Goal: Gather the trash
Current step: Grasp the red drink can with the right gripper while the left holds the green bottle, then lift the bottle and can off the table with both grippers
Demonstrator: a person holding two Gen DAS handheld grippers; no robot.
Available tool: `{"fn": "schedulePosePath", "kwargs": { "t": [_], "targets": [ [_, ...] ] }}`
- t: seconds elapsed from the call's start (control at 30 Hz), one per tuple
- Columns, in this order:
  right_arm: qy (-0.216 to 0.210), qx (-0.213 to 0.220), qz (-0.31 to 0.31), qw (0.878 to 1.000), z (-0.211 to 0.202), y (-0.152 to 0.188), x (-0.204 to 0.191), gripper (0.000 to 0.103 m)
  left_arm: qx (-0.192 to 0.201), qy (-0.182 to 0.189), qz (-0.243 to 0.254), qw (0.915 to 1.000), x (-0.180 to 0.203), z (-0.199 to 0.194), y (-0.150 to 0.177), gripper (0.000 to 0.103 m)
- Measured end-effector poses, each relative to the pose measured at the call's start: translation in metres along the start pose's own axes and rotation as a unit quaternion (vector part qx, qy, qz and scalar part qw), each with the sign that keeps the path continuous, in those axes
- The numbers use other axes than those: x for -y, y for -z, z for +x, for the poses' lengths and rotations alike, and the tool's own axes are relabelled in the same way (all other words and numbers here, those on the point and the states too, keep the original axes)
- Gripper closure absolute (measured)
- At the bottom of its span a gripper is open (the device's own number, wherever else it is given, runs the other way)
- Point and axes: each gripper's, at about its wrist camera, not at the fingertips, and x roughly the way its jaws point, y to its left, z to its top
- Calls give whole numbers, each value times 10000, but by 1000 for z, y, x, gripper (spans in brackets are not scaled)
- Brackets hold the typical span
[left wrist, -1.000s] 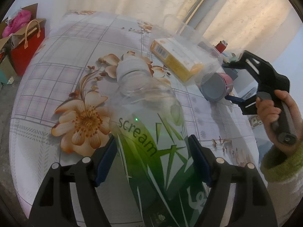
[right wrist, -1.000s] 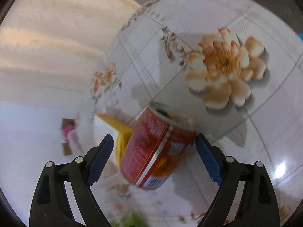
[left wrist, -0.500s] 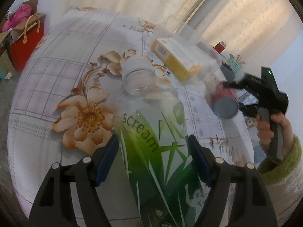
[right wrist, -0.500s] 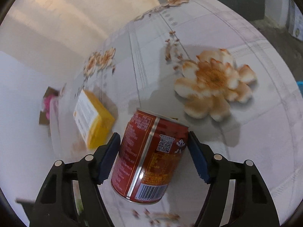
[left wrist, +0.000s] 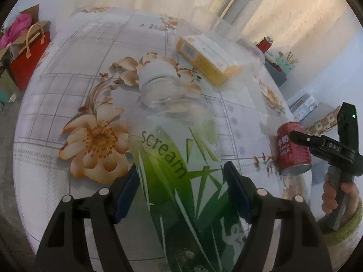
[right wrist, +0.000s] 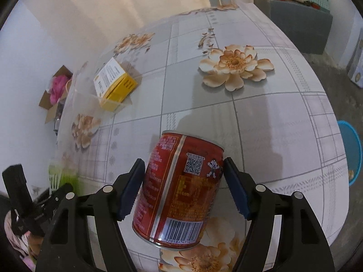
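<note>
My left gripper is shut on a clear plastic bottle with a green "scream" label, neck pointing away over the flowered tablecloth. My right gripper is shut on a red drink can, held above the table; it also shows in the left wrist view at the right. A yellow carton lies inside a clear plastic container at the far side of the table; the carton also shows in the right wrist view.
A red paper bag and a box with pink stuff stand on the floor beyond the table. A blue bin is on the floor at the right. A grey cabinet with small items stands behind the table.
My right gripper has carried the red can away from the clear container, towards the near right side of the table, and turned more level. The left gripper has held the bottle nearly still.
</note>
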Motion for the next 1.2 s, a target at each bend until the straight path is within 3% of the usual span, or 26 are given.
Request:
{"fn": "schedulePosePath", "kwargs": {
  "t": [0.2, 0.4, 0.7, 1.2],
  "targets": [
    [-269, -41, 46, 9996, -5, 6, 4, 28, -161, -151, 88, 9997, 5, 4, -5, 31],
    [-435, -81, 119, 9989, -1, 7, 8, 28, -209, -471, 295, 9982, 12, 11, -10, 29],
    [-365, -91, -18, 9993, 11, 11, 0, 28, -205, -743, 581, 9953, 26, 20, -11, 28],
    [-584, -63, 114, 9982, 10, 15, 7, 40, -312, -699, 992, 9921, 46, 24, -5, 28]
  ]
}}
